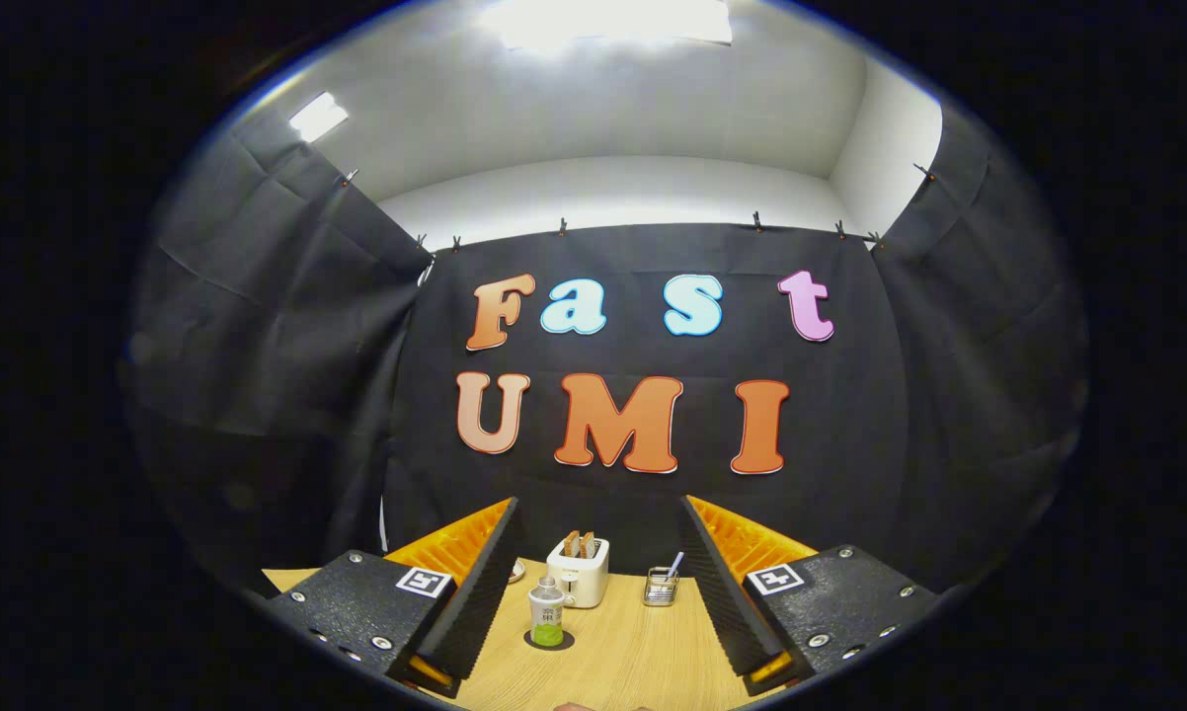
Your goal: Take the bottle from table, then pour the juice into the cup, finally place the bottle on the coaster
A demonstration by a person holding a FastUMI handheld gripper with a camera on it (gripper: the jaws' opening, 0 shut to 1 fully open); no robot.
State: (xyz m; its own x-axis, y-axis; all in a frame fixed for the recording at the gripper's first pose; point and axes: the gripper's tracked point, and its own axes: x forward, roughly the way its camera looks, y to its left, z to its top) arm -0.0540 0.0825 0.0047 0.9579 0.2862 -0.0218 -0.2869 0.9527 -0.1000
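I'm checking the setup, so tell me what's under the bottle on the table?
The bottle stands on a dark round coaster on the wooden table, ahead of the open gripper. Only the coaster's rim shows; its middle is covered.

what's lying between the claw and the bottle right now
Nothing: bare wooden table between the open claw and the bottle, seen in the gripper view.

Green-label bottle (pixel 547 613) on dark coaster (pixel 549 640), white toaster (pixel 578 572), light wood-grain table (pixel 613 662)

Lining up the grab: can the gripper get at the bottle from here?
Probably yes. The gripper is open, and the bottle stands upright on a dark coaster just ahead, nearer the left finger, with bare table between.
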